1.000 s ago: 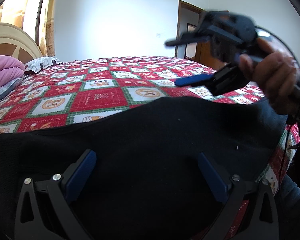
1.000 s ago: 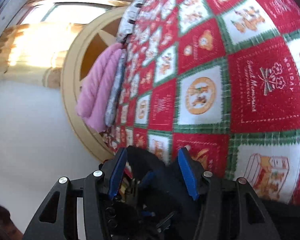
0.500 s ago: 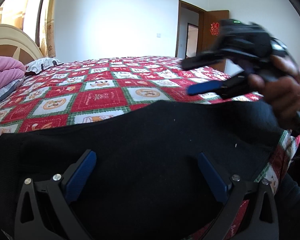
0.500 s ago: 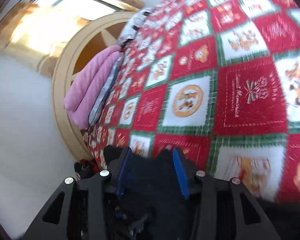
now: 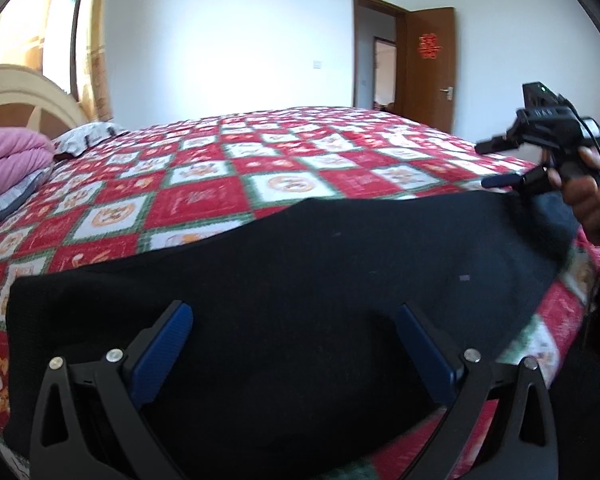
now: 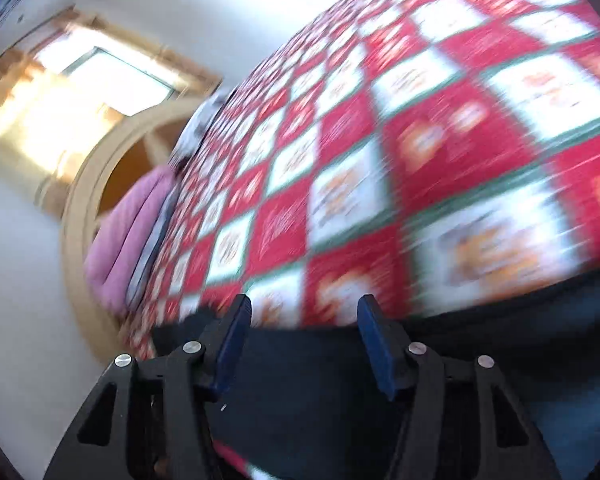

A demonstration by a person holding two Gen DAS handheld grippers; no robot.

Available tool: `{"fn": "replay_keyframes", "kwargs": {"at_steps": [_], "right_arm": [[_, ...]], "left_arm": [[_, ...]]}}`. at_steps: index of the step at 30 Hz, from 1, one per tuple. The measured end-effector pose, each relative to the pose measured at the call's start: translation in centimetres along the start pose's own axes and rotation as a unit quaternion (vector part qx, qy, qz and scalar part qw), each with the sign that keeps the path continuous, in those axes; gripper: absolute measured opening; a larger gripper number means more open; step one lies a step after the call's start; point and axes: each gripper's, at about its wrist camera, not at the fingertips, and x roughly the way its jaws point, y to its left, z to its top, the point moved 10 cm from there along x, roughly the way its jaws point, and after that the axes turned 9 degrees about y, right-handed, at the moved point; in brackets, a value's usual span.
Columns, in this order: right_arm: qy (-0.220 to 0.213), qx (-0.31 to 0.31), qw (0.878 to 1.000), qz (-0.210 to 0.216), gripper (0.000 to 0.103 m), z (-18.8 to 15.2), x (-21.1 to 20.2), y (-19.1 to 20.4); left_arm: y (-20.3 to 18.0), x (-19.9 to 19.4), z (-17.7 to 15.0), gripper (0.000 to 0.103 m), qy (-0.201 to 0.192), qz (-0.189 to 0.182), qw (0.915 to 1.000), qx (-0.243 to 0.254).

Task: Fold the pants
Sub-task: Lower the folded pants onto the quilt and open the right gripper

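The black pants [image 5: 300,288] lie spread flat on the near edge of the bed. My left gripper [image 5: 296,316] is open, its blue pads wide apart just above the dark cloth. My right gripper [image 5: 496,164] shows in the left wrist view at the far right end of the pants, held by a hand, its blue finger just above the cloth edge. In the blurred right wrist view the right gripper [image 6: 302,316] is open and empty over the pants [image 6: 308,376].
The bed carries a red, white and green checked quilt [image 5: 284,168]. A pink blanket [image 5: 8,160] and a pillow [image 5: 84,136] lie by the cream headboard [image 5: 24,96] at the left. A brown door [image 5: 428,68] stands open behind.
My right gripper has swung down and right from above the bed to the far end of the pants, and its jaws have opened wider. My left gripper has stayed put.
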Motion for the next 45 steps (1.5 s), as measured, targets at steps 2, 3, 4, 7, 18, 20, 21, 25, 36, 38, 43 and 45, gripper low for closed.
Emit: {"fn": "replay_keyframes", "kwargs": {"at_steps": [2, 3, 4, 7, 18, 20, 21, 25, 36, 38, 43, 45], "right_arm": [[-0.009, -0.005, 1.0, -0.003, 0.057, -0.1, -2.5, -0.1], [-0.008, -0.02, 0.999, -0.032, 0.057, -0.6, -3.8, -0.3], [-0.006, -0.048, 0.995, -0.091, 0.057, -1.3, -4.9, -0.6], [0.002, -0.137, 0.959, -0.25, 0.057, -4.1, -7.6, -1.4], [0.062, -0.202, 0.875, -0.435, 0.057, -12.6, -9.6, -7.9], [0.054, -0.201, 0.878, -0.431, 0.056, -11.9, -10.0, -7.2], [0.04, -0.198, 0.886, -0.418, 0.056, -11.5, -10.4, -6.6], [-0.023, -0.179, 0.922, -0.342, 0.056, -8.1, -12.3, -4.0], [0.051, -0.238, 0.906, -0.345, 0.041, -1.9, -6.9, -4.6], [0.084, -0.274, 0.885, -0.366, 0.038, -2.9, -5.2, -5.3], [0.081, -0.32, 0.869, -0.368, 0.001, -3.3, -5.3, -3.9], [0.064, -0.325, 0.867, -0.373, 0.001, -2.8, -5.7, -3.3]], "left_arm": [[-1.9, -0.7, 0.4, 0.103, -0.005, -0.032, 0.9994, 0.01], [-3.0, -0.9, 0.6, 0.103, -0.004, -0.053, 0.9984, 0.018], [-4.2, -1.0, 0.7, 0.103, -0.001, -0.071, 0.9971, 0.028], [-7.9, -0.9, 0.7, 0.103, 0.004, -0.092, 0.9923, 0.083], [-12.0, 0.4, -2.5, 0.103, 0.078, -0.145, 0.9768, 0.137], [-11.6, 0.1, -2.0, 0.103, 0.077, -0.159, 0.9774, 0.116], [-11.6, -0.2, -1.6, 0.103, 0.071, -0.166, 0.9781, 0.103], [-10.9, -1.0, 0.3, 0.103, 0.048, -0.185, 0.9792, 0.068], [-10.7, 1.2, -0.3, 0.103, 0.055, -0.175, 0.9801, 0.077], [-10.8, 1.3, -0.4, 0.103, 0.055, -0.17, 0.9802, 0.085], [-10.6, 1.5, -0.3, 0.103, 0.051, -0.169, 0.9808, 0.083], [-10.7, 1.5, -0.4, 0.103, 0.049, -0.164, 0.9813, 0.088]]}}
